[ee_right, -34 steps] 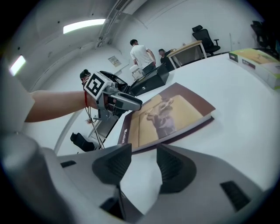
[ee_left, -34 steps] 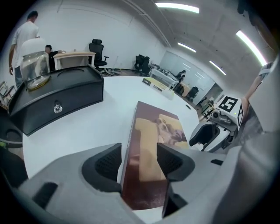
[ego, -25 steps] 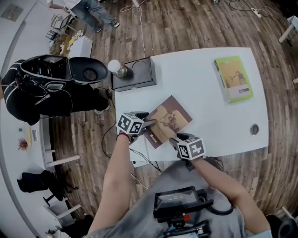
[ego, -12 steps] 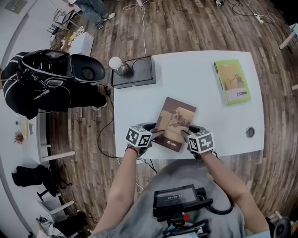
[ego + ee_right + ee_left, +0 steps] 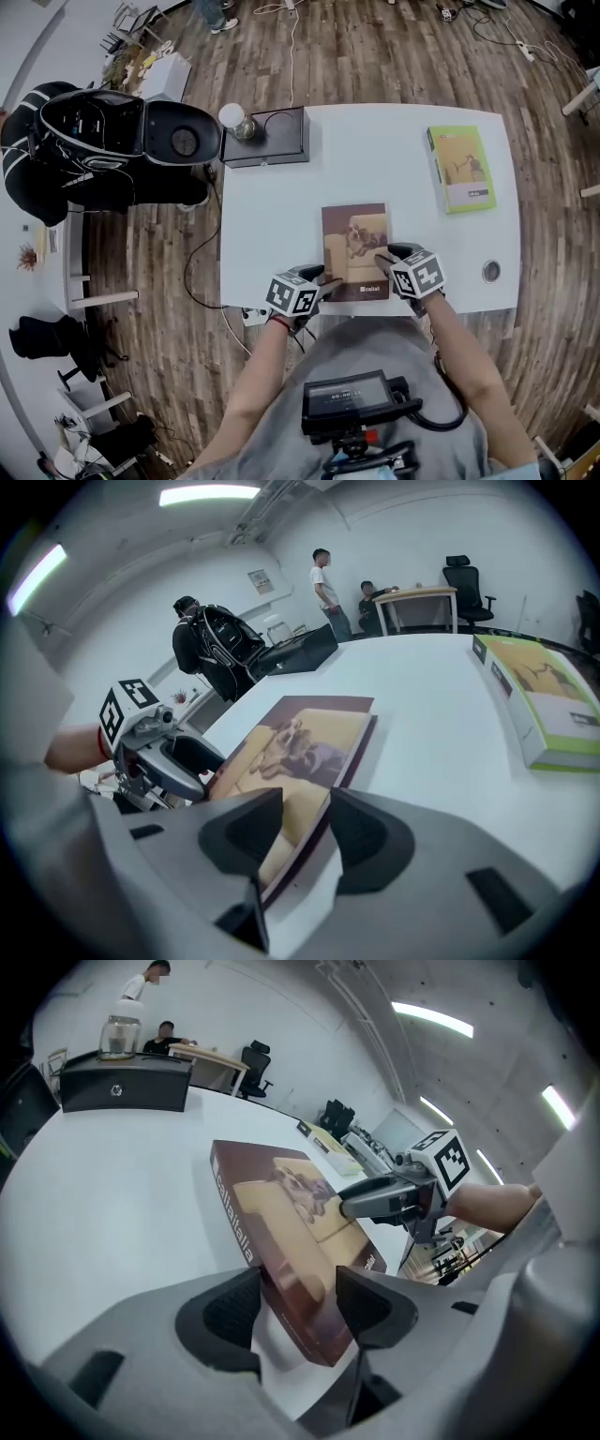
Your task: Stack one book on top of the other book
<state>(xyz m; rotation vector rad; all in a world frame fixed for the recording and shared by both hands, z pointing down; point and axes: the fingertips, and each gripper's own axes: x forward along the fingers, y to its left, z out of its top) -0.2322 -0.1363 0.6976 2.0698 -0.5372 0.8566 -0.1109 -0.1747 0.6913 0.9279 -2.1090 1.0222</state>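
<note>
brown book (image 5: pixel 355 246) near corners hidden

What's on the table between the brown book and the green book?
Nothing. Only bare white table lies between the brown book and the green book, as the head view shows.

We look down on a desk (image 5: pixel 281 206). The near book (image 5: pixel 355 248) sits at the middle of the near edge. Our left gripper (image 5: pixel 320 278) has that book's near left corner between its fingers (image 5: pixel 220 1312), and our right gripper (image 5: pixel 385 261) has its right edge. The far book (image 5: pixel 459 169) lies well apart, far right. A box (image 5: pixel 272 141) occupies the far left corner, with a jar (image 5: pixel 234 120) on its left end. A bag (image 5: pixel 94 131) lies left of the desk.
</note>
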